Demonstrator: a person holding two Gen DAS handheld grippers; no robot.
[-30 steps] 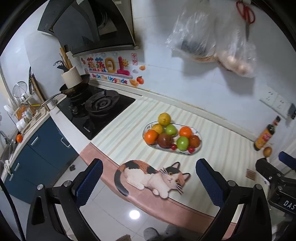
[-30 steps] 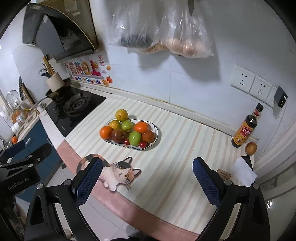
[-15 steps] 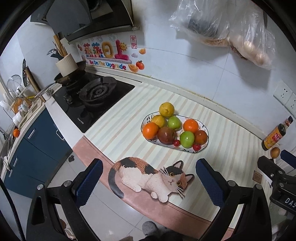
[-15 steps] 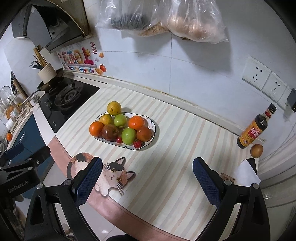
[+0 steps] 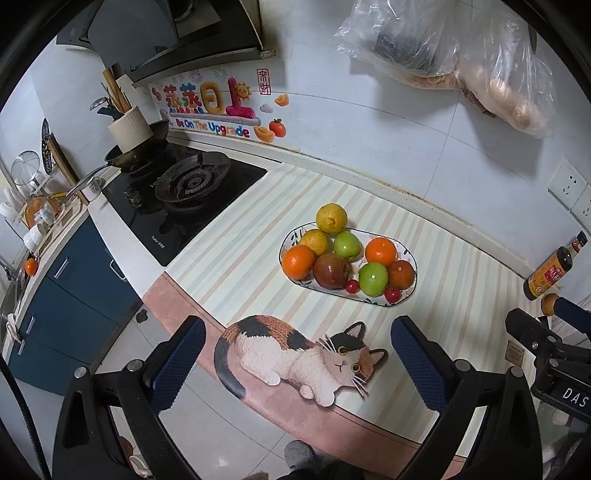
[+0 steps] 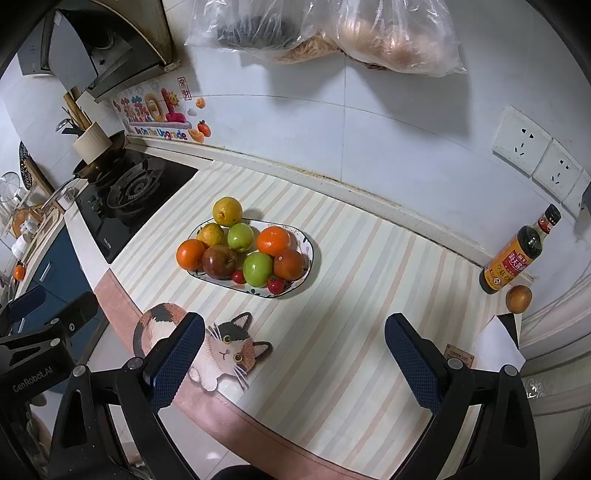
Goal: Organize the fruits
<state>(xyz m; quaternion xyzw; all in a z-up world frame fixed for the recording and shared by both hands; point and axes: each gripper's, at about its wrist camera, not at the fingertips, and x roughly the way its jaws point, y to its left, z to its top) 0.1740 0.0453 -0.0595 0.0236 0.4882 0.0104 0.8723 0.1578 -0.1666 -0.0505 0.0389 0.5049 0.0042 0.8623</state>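
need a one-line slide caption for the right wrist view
Open right gripper above a striped counter mat, facing an oval plate piled with fruit; soy sauce bottle at right.

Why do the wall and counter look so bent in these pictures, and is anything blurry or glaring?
Left wrist view: the fisheye lens bows the wall edge and counter stripes, and the corners go black; the fruit plate is sharp, and a small glare spot shows on the floor tiles. Right wrist view: same curving; the fruit casts soft shadows, the hanging bags shine a little, nothing looks blurred.

Left gripper [image 5: 295,363], right gripper [image 6: 293,360]: jaws wide apart, empty.
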